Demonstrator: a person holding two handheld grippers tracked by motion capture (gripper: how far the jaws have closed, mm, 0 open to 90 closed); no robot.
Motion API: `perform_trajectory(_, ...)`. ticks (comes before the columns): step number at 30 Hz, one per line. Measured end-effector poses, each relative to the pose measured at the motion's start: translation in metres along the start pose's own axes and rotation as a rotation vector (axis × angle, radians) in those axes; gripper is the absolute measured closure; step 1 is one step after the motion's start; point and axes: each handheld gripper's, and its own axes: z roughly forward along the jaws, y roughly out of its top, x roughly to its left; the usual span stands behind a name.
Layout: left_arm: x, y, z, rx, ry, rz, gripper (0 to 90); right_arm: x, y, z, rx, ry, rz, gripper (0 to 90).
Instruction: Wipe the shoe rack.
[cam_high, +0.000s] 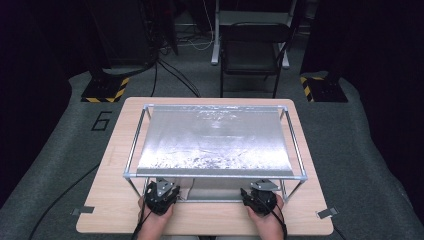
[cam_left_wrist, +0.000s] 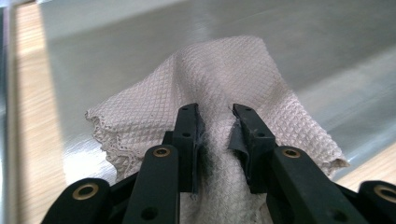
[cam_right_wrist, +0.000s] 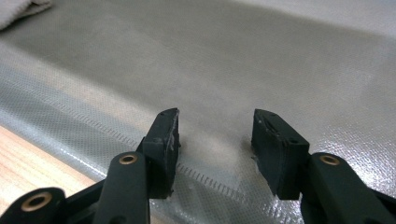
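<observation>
A beige waffle-textured cloth (cam_left_wrist: 224, 70) lies bunched on a silver mat (cam_left_wrist: 317, 32) under a metal frame. My left gripper (cam_left_wrist: 215, 116) is shut on a raised fold of this cloth, and fabric spreads out on both sides of its jaws. In the high view the left gripper (cam_high: 162, 189) sits at the frame's near left corner. My right gripper (cam_right_wrist: 215, 123) hangs open just over the silver mat (cam_right_wrist: 280, 56) with nothing between its fingers. It sits at the frame's near right corner (cam_high: 260, 194). A corner of the cloth (cam_right_wrist: 18, 7) shows far off in the right gripper view.
A metal tube frame (cam_high: 215, 175) stands on the wooden table (cam_high: 110, 210), roofed by a crinkled silver sheet (cam_high: 215, 140). Its near legs stand close beside both grippers. A black chair (cam_high: 250, 50) stands beyond the table. Cables trail on the grey floor.
</observation>
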Motion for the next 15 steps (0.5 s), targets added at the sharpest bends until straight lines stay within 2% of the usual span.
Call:
perform_trajectory(1,0.004,-0.001,-0.001,0.003,0.003,0.009,71.8,0.000,0.000,0.000,0.001,0.000,0.002,51.2)
perform_trajectory(2,0.005,-0.002,-0.002,0.002,0.011,-0.003,71.8,0.000,0.000,0.000,0.001,-0.001,0.002,51.2)
perform_trajectory(3,0.009,-0.002,-0.004,0.009,0.026,0.010,71.8,0.000,0.000,0.000,0.002,0.000,0.004,51.2)
perform_trajectory(4,0.009,-0.003,-0.005,0.021,0.021,0.000,71.8,0.000,0.000,0.000,0.002,0.001,0.005,51.2)
perform_trajectory(5,0.013,-0.003,-0.006,0.023,0.042,0.020,71.8,0.000,0.000,0.000,0.000,0.000,0.001,51.1)
perform_trajectory(7,0.015,-0.005,-0.008,0.021,0.044,-0.009,71.8,0.000,0.000,0.000,0.002,0.000,0.004,51.2)
perform_trajectory(9,0.017,-0.007,-0.007,-0.001,0.058,-0.013,73.4,0.000,0.000,0.000,0.001,-0.002,-0.001,51.2)
perform_trajectory(15,0.013,-0.005,-0.005,0.008,0.071,-0.032,74.1,0.000,0.000,0.001,0.001,-0.012,-0.004,51.2)
